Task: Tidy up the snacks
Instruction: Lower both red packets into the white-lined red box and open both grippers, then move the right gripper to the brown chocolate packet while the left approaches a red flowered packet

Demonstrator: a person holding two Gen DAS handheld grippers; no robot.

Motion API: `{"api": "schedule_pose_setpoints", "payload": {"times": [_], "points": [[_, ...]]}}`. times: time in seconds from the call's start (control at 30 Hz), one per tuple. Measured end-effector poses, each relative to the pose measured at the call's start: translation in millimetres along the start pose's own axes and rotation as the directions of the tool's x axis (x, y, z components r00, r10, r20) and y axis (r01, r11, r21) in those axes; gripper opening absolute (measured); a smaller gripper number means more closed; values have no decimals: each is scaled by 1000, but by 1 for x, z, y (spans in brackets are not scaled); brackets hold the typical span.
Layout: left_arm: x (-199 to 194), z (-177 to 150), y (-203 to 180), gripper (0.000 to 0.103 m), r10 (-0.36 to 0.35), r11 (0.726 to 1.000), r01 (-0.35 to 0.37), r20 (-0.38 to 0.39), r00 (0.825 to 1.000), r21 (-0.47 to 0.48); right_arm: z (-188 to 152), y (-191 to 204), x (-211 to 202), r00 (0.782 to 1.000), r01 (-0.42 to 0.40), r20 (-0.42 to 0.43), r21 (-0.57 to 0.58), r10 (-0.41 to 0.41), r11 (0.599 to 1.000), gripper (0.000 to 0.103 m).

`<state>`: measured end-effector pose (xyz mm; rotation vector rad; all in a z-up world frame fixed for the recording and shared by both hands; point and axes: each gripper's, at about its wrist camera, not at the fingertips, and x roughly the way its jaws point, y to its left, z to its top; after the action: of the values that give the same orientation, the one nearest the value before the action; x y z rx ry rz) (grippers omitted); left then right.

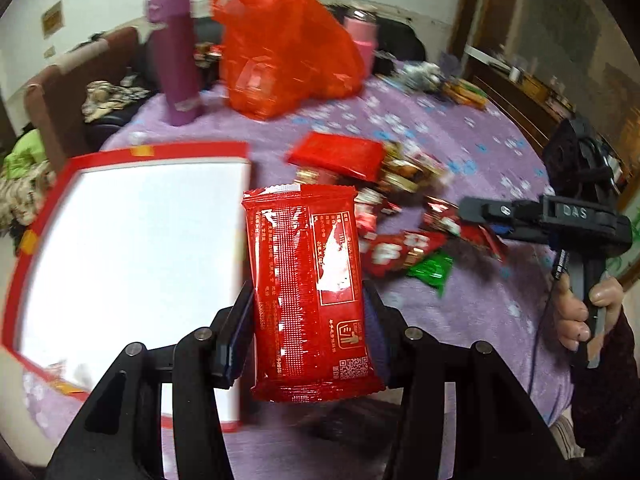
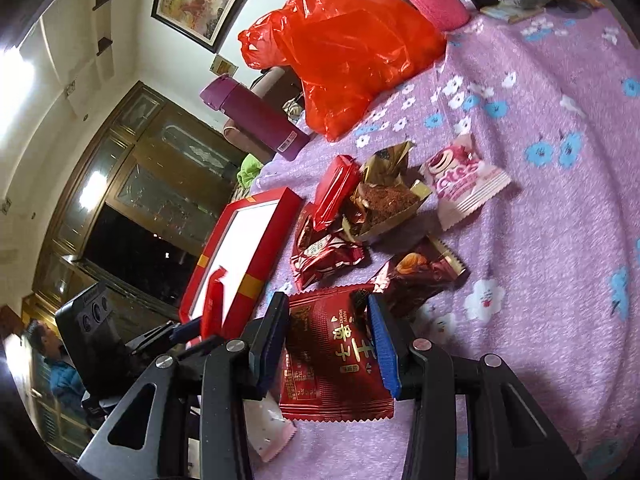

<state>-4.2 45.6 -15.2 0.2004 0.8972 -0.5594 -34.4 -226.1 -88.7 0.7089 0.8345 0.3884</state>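
Gripping a glossy red rectangular snack packet upright, the left gripper has its black jaws pressed on both long edges, about a third open; packet is clear of the table, printed back side and QR code facing the camera. Just left of this gripper lies the shallow red-rimmed cardboard box with white inside, nothing seen in it, the packet's left edge overlapping its right wall in the left wrist view. Ahead and right of the gripper: a loose heap of small red, gold and green snack wrappers on the purple floral tablecloth. Further ahead stand a tall purple flask, a crumpled translucent red plastic bag and a pink bottle.

Right gripper, blue-padded jaws partly closed, clamps a dark red flat snack packet with gold characters by its sides; whether it is lifted off the cloth, cannot tell. A pale pink packet pokes out under its left finger. Ahead of it: a dark brown foil snack, a gold-wrapped snack, a pink-and-white pouch. A person's hand holds the right gripper's handle, seen from the left wrist.
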Motion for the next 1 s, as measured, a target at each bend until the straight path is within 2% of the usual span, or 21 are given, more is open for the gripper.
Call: {"api": "schedule_pose_setpoints", "payload": {"times": [0.17, 0.27, 0.47, 0.67, 0.77, 0.87, 1.0], "points": [[-16, -3, 46, 48, 109, 993, -107, 31, 994, -59, 5, 21, 15, 998, -44, -35, 10, 44, 999, 41], [-16, -10, 72, 48, 145, 984, -142, 21, 989, -106, 11, 47, 38, 996, -59, -70, -16, 58, 998, 41], [-5, -22, 110, 48, 220, 960, -221, -28, 975, -172, 23, 100, 107, 980, -118, -164, -33, 111, 992, 41], [1, -26, 127, 48, 247, 947, -251, -49, 968, -199, 24, 153, 177, 963, -146, -243, -91, 120, 985, 41], [-2, -26, 134, 48, 268, 939, -271, -44, 962, -212, 19, 168, 197, 963, -130, -253, -123, 95, 984, 42], [-8, -26, 137, 49, 331, 920, -330, -32, 943, -212, 15, 176, 205, 967, -117, -241, -153, 78, 981, 44], [-18, -27, 142, 51, 323, 918, -315, -7, 946, -241, 15, 176, 189, 981, -103, -179, -193, 68, 976, 51]]}}
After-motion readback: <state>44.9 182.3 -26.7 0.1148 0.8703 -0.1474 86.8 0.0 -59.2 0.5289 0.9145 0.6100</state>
